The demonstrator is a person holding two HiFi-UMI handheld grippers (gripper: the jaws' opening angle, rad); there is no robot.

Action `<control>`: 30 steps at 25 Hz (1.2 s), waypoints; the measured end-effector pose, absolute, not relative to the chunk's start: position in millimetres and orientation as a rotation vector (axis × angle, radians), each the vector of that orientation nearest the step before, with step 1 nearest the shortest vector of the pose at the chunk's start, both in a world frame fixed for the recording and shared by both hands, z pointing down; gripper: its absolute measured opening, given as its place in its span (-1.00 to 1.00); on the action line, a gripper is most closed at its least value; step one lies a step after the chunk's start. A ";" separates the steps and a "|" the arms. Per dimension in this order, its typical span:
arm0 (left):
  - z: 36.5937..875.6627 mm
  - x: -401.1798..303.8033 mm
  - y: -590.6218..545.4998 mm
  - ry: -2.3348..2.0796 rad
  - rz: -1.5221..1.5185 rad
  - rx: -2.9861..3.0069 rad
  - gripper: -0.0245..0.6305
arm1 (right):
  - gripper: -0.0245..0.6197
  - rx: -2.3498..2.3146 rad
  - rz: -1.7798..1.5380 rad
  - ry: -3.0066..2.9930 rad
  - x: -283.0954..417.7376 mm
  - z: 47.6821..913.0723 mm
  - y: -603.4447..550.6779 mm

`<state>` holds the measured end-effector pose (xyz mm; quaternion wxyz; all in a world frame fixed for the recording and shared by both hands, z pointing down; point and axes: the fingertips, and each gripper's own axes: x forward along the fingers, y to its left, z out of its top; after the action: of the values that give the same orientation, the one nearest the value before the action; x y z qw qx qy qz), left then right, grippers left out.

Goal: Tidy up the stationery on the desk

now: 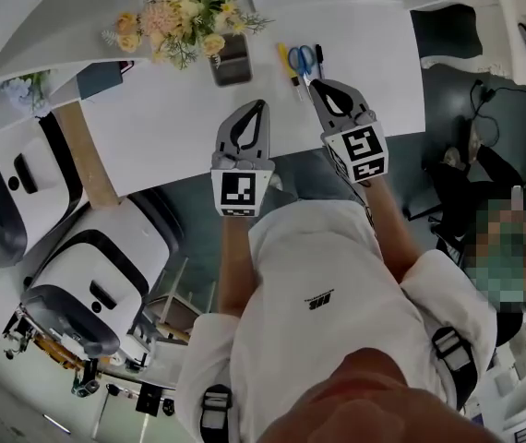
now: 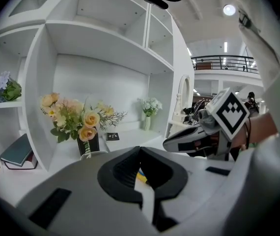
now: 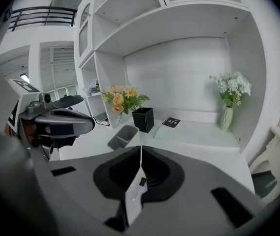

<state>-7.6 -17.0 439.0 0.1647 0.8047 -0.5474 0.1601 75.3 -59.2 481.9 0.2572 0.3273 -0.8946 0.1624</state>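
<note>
Desk: white top, white shelving behind it.

Landmark: grey rectangular open-topped container, standing on the desk right in front of the bouquet of yellow and peach flowers. The right gripper view shows the black square pot just behind the container.

Stationery lies in a small cluster to the right of the grey container, flat on the desk:
- yellow stick-shaped item, closest to the container
- blue-handled scissors, next along
- black pen, farthest from the container

All three lie close side by side. I cannot tell whether they touch.

Left hand-held gripper: in front of the grey container and slightly right of it, above the desk. Its own view shows the jaws together at the tips with nothing between them. A bit of yellow and blue shows on the desk beyond the tips.

Right hand-held gripper: to the right of the container, with its tips at the near end of the stationery cluster. Jaws together, nothing gripped. I cannot tell whether it touches the stationery.

The two hand-held grippers are side by side, near each other but apart.
</note>
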 end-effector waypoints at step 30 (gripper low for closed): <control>508.1 15.8 -91.6 -1.454 0.547 2.292 -0.93 | -0.84 0.792 0.643 -2.248 73.1 588.6 -110.2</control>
<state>15.8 -91.6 508.1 0.1852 0.8135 -0.5160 0.1940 73.1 -110.2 588.6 0.3304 0.3028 -0.8595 0.2458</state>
